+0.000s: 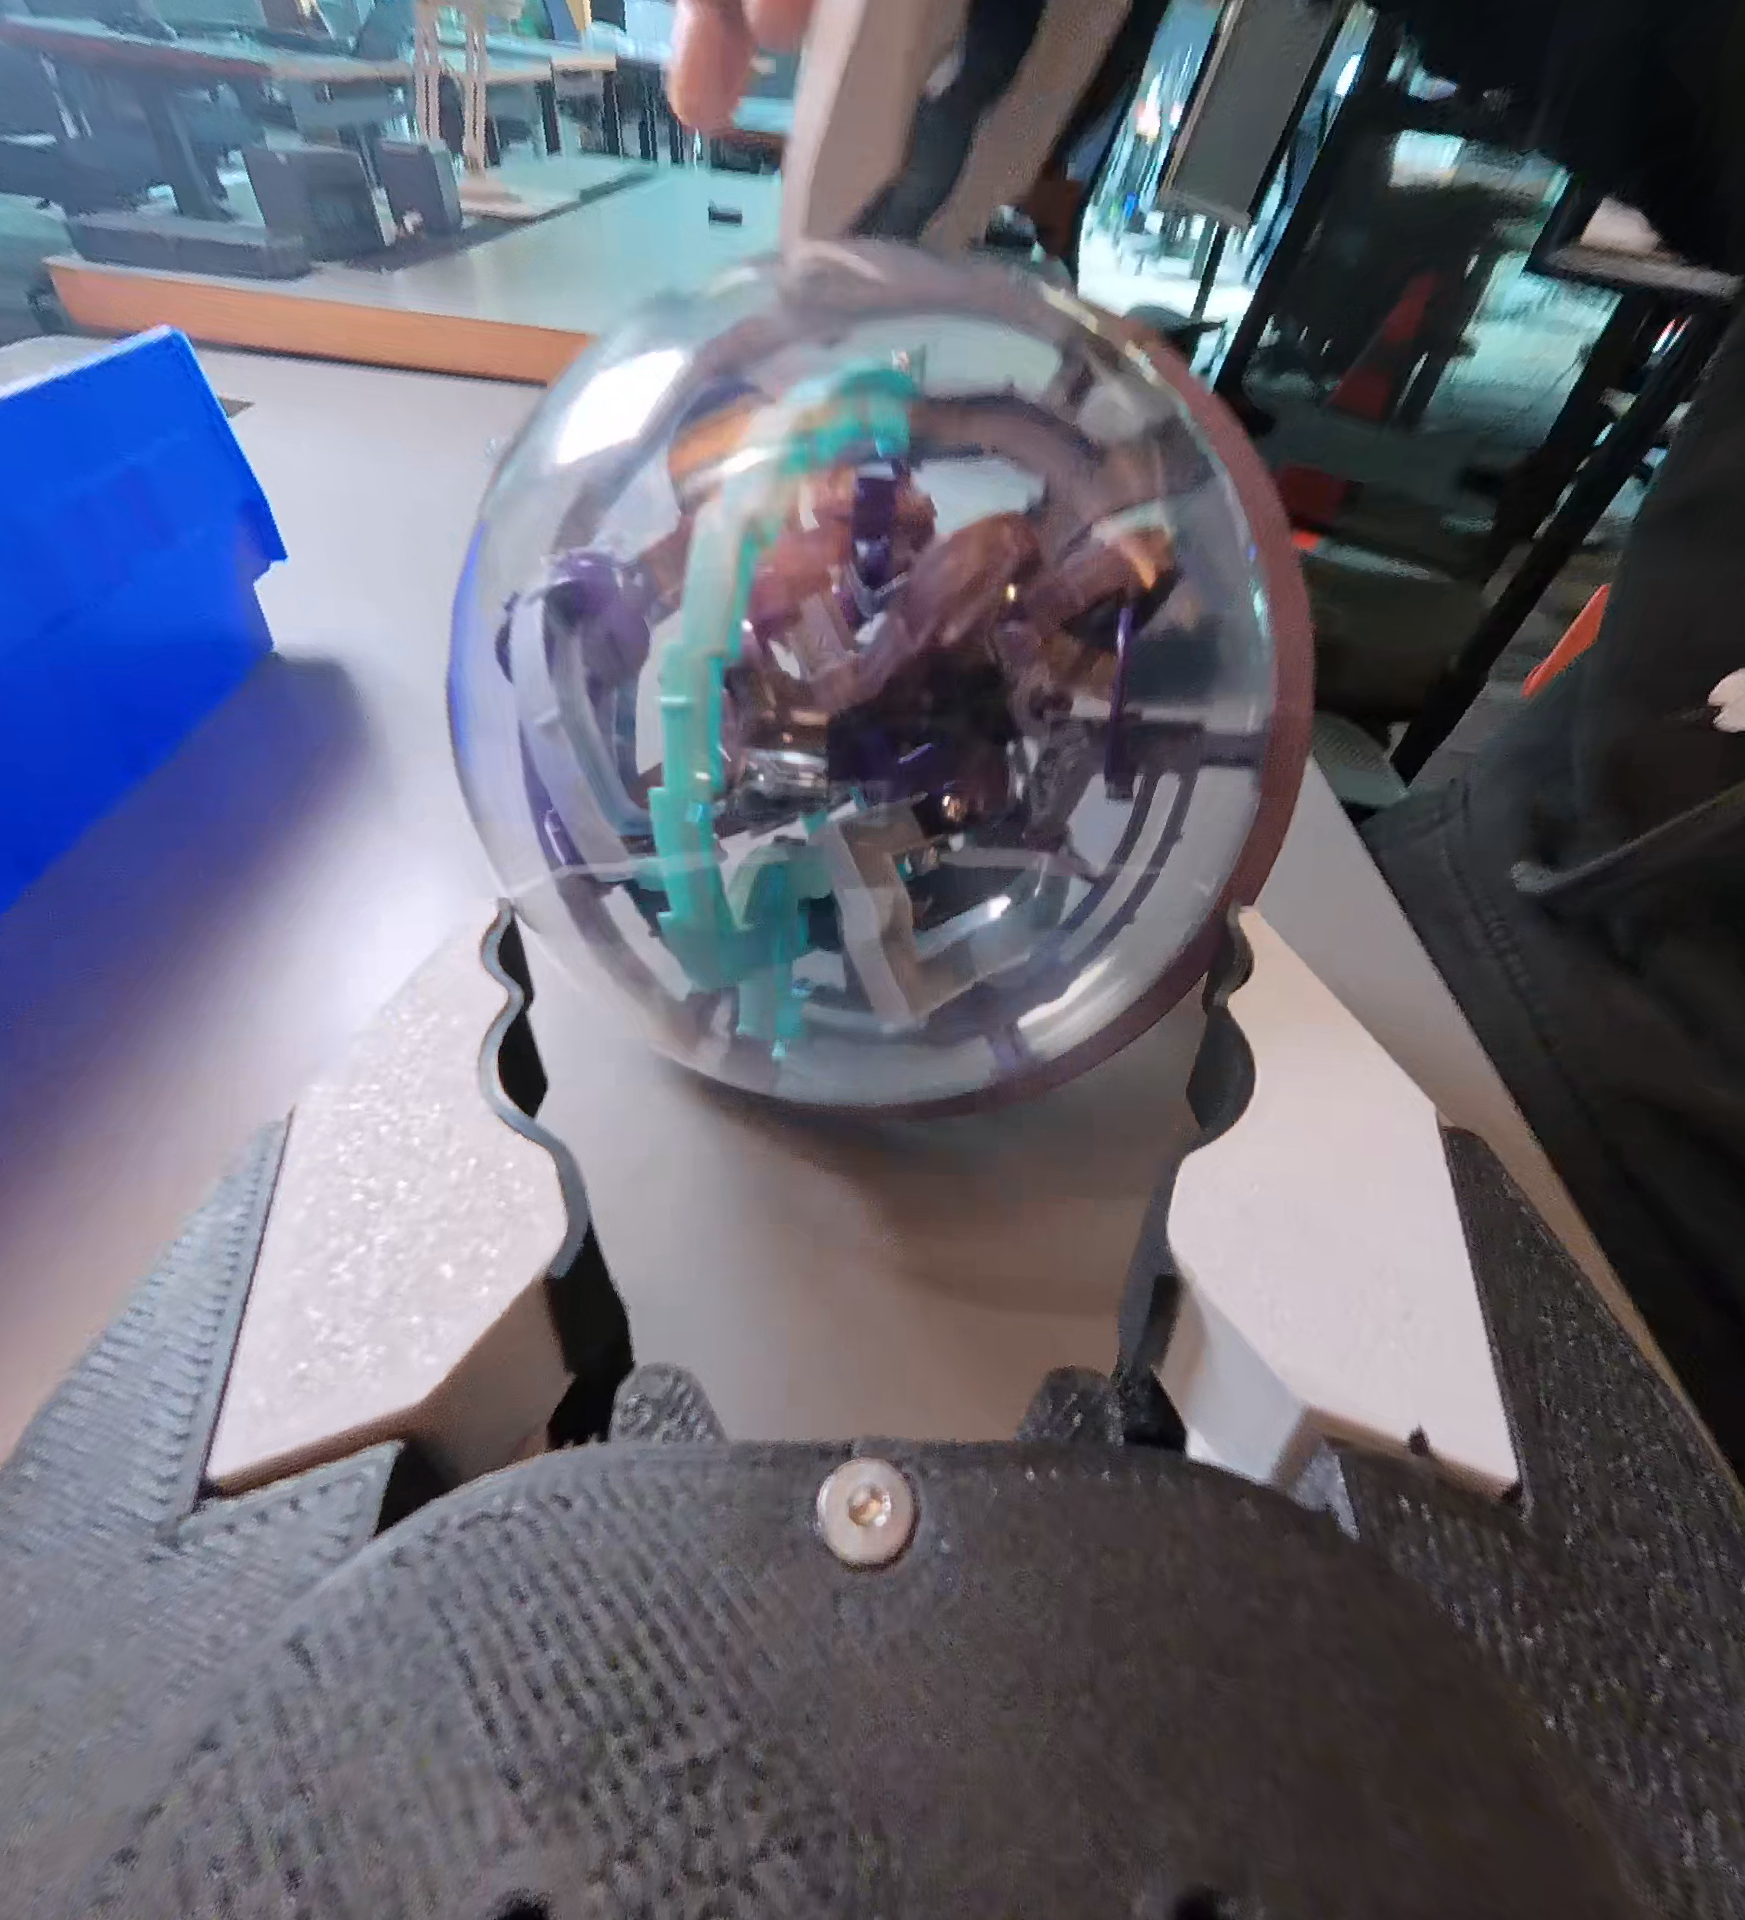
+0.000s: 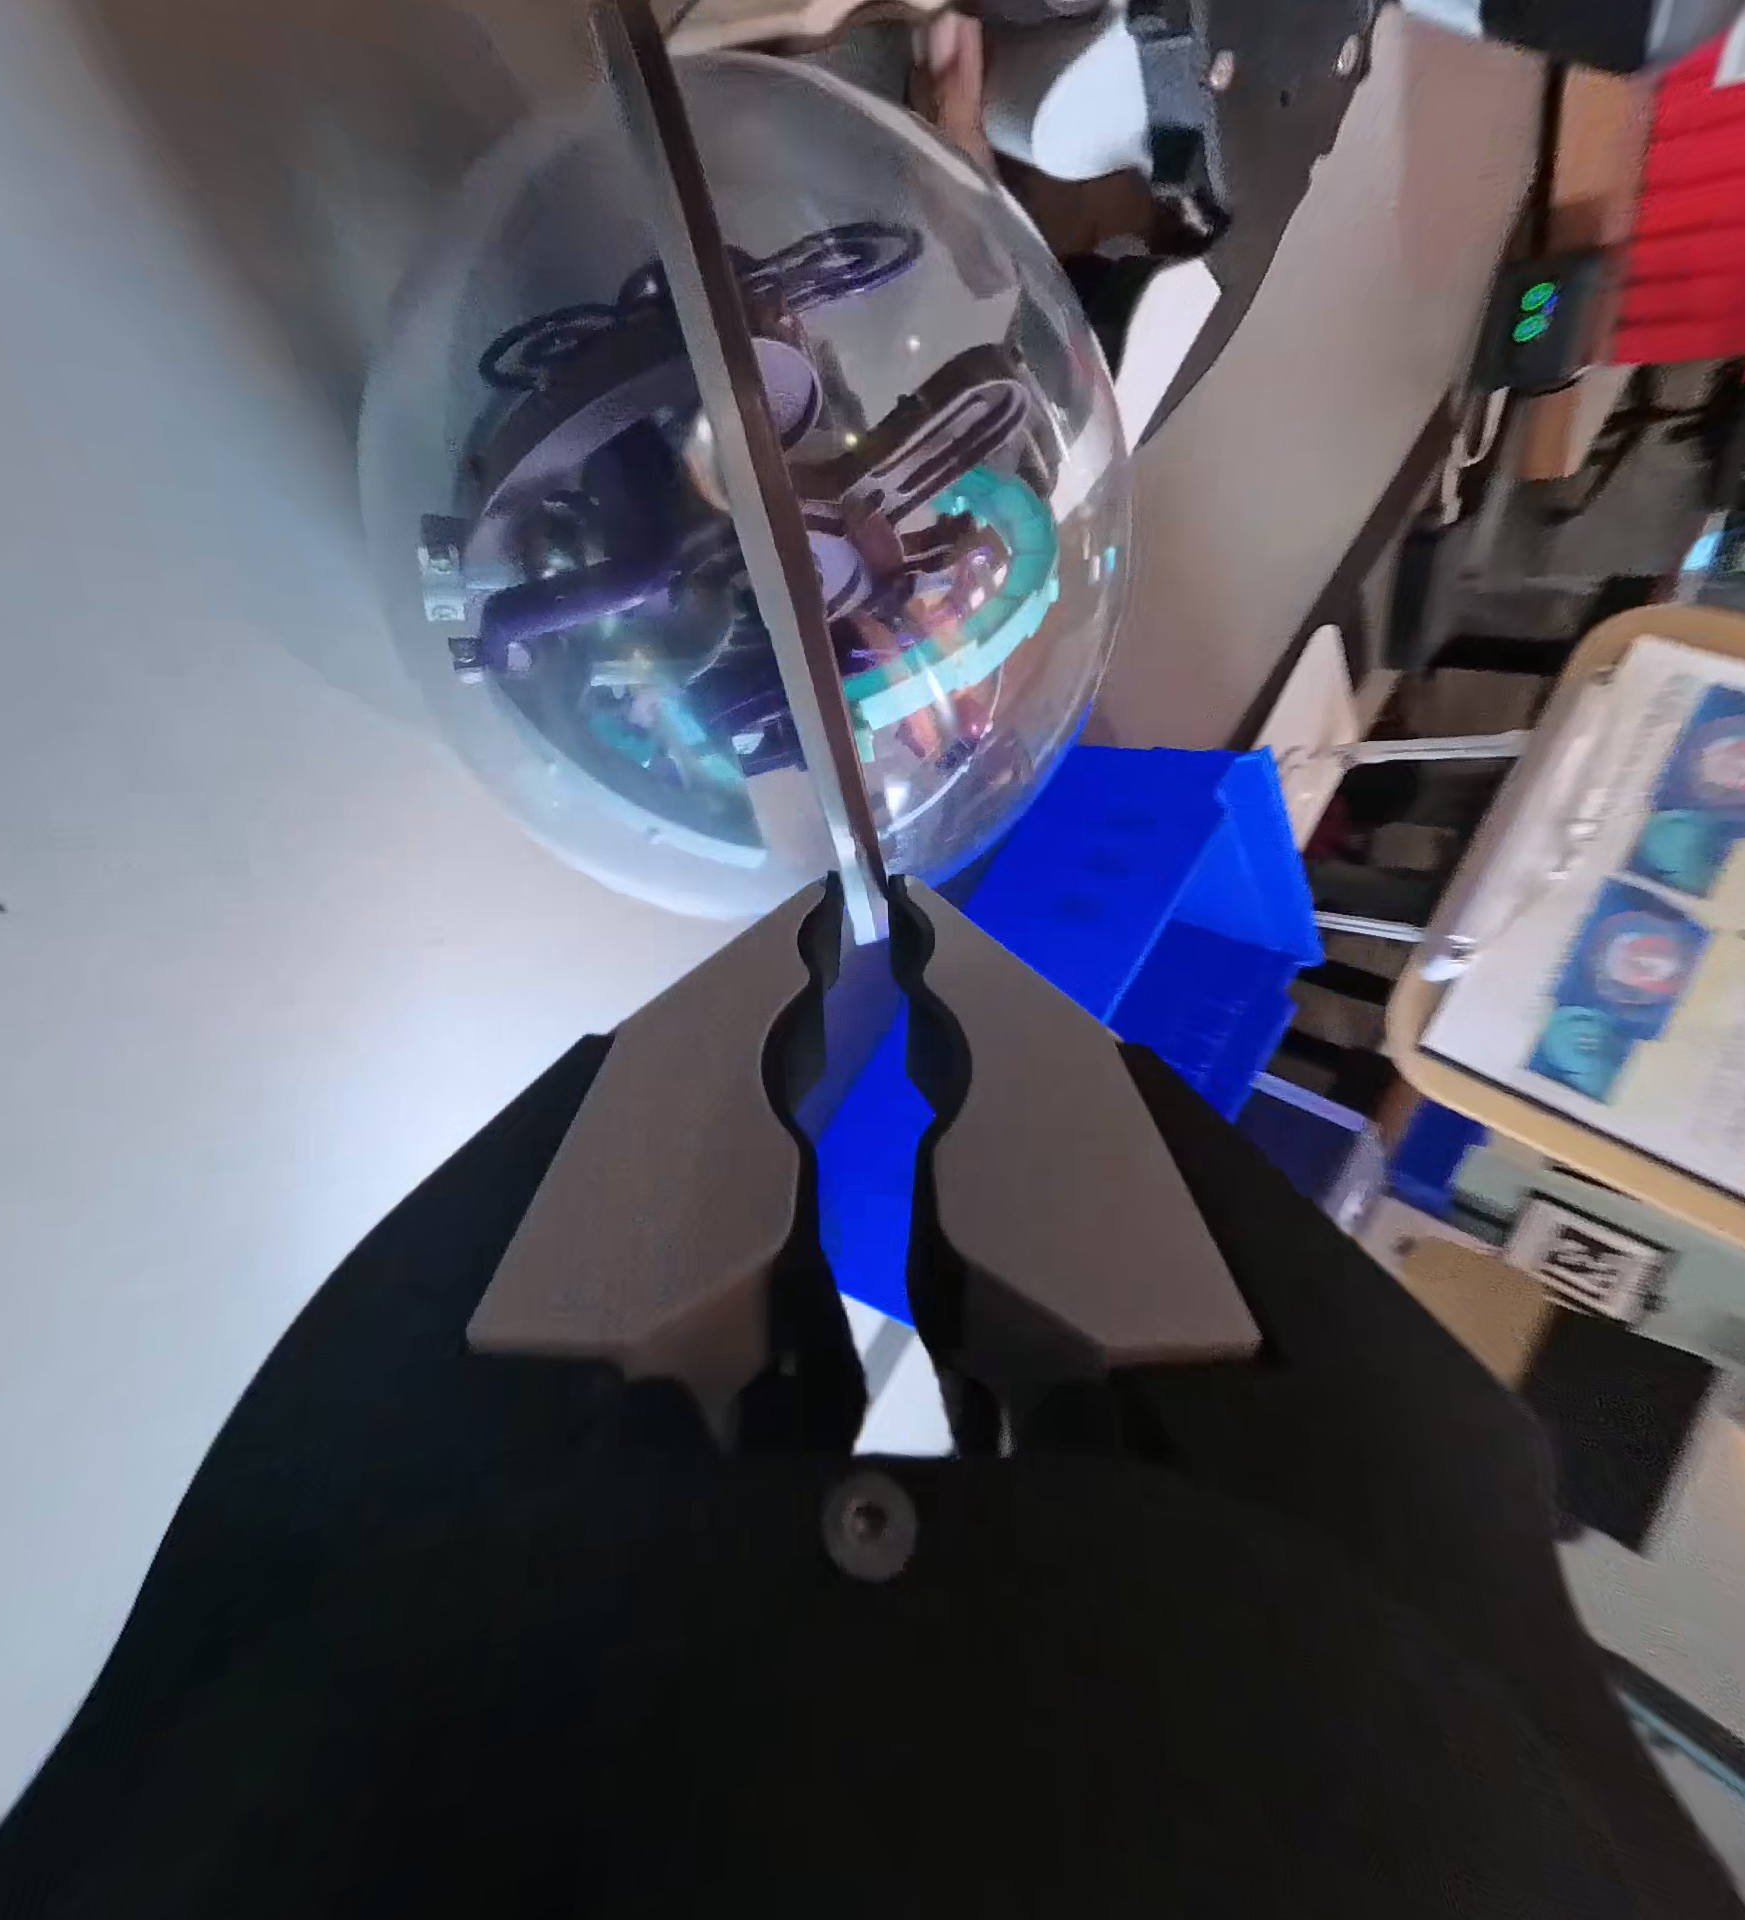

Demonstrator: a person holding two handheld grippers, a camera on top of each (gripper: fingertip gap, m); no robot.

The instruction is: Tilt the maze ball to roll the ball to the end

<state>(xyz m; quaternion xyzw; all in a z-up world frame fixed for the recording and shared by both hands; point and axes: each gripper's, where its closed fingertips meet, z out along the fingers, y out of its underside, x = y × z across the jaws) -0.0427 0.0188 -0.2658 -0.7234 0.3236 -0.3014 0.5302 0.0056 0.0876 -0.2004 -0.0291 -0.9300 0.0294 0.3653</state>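
The maze ball [image 1: 878,675] is a clear sphere with teal, purple and brown tracks inside and a dark flat rim [image 1: 1289,644] around it. It hangs just over the table [image 1: 276,1039]. My left gripper [image 1: 865,930] is open wide, its fingertips [image 1: 504,935] beside the ball's lower sides; I cannot tell if they touch it. My right gripper [image 2: 863,894] is shut on the rim [image 2: 733,468] of the maze ball [image 2: 587,623], and its finger [image 1: 847,135] shows above the ball in the left wrist view. I cannot make out the small ball inside.
A blue bin [image 1: 68,623] stands on the table to the left of the ball and shows behind it in the right wrist view [image 2: 1159,883]. A person in a dark jacket [image 1: 1678,935] stands at the table's right edge. A board with a printed sheet [image 2: 1626,914] lies beyond.
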